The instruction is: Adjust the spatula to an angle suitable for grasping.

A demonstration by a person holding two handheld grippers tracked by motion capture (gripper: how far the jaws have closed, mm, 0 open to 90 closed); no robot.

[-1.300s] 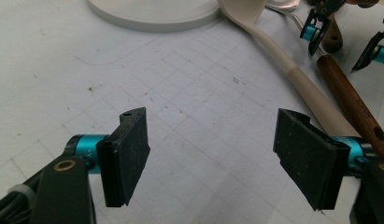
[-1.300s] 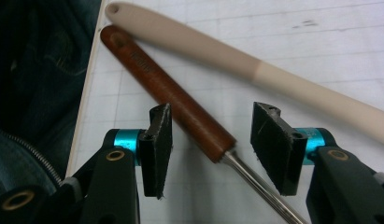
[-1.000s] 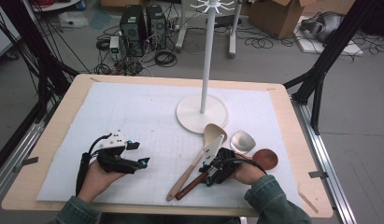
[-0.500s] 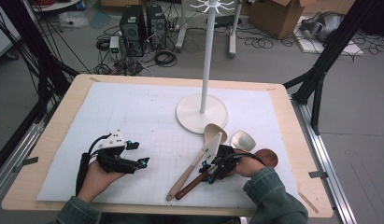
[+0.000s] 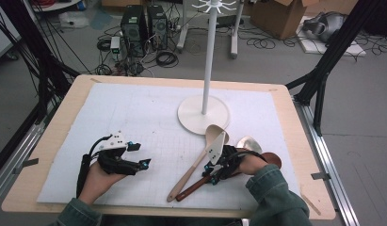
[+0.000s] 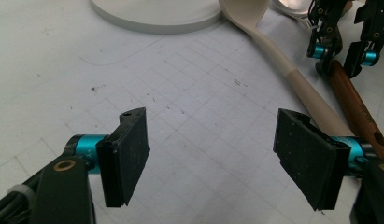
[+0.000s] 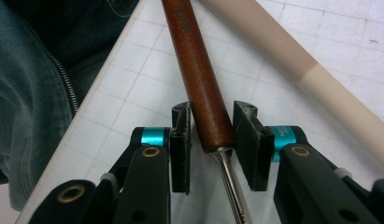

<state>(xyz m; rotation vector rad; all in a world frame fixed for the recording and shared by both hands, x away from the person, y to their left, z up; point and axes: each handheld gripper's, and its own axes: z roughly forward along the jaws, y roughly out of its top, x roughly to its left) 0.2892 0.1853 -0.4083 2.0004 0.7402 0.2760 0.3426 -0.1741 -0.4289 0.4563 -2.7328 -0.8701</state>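
Note:
A utensil with a brown wooden handle [image 5: 193,187] and a thin metal shaft lies near the table's front edge. My right gripper [image 5: 211,173] is lowered over it. In the right gripper view the brown handle [image 7: 194,60] runs between the jaws of that gripper [image 7: 210,126]. They have just been closing and stand a hair off the wood. A beige spoon [image 5: 196,165] lies beside it, also seen in the right gripper view [image 7: 283,51]. My left gripper [image 5: 141,155] rests open on the mat, nothing between its pads [image 6: 217,154]. Farther off are the right gripper [image 6: 341,46], beige spoon [image 6: 283,65] and brown handle [image 6: 355,100].
A white stand with a round base [image 5: 203,115] and a tall pole rises behind the spoons on the white mat [image 5: 134,113]. A metal spoon bowl [image 5: 250,142] and a brown round bowl [image 5: 273,160] lie by the right hand. The table's front edge is close.
The right hand has shifted slightly over the brown handle. The left hand and gripper have not moved.

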